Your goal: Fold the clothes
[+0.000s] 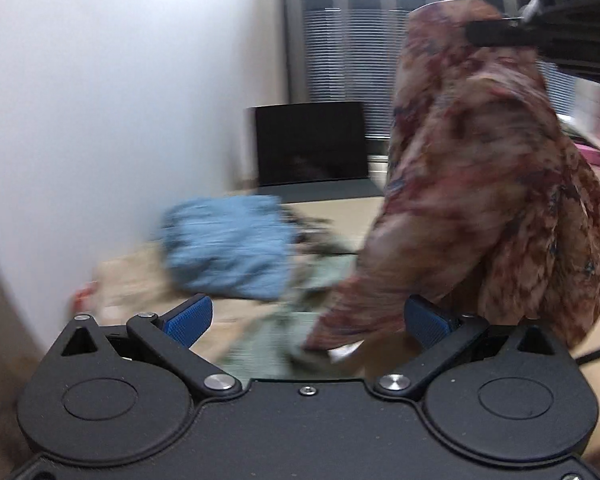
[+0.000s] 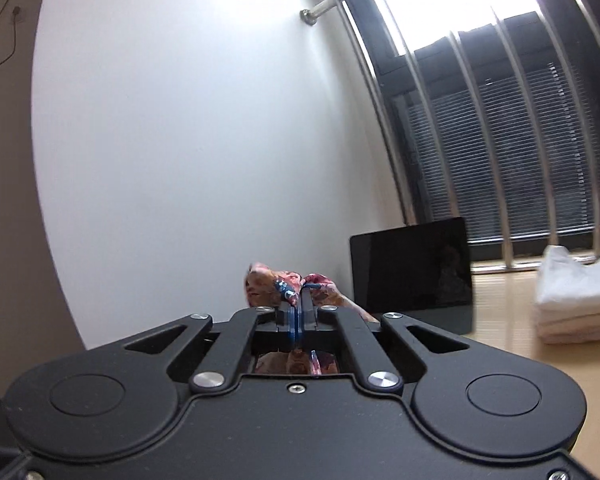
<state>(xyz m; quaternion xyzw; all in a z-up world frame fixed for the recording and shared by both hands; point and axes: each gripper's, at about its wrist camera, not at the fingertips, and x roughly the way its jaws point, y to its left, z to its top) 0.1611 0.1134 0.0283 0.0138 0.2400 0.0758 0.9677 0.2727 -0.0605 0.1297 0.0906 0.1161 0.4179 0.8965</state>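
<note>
A floral garment in red, pink and brown hangs in the air at the right of the left wrist view, held near its top by my right gripper. In the right wrist view my right gripper is shut, with a bunch of the floral garment pinched between its blue pads. My left gripper stands open low in front of the hanging cloth, with nothing between its blue pads. A blue garment and a greenish one lie in a heap on the table.
A dark laptop screen stands at the back of the table by the white wall. Folded white cloth is stacked at the right in the right wrist view. A barred window with blinds lies behind.
</note>
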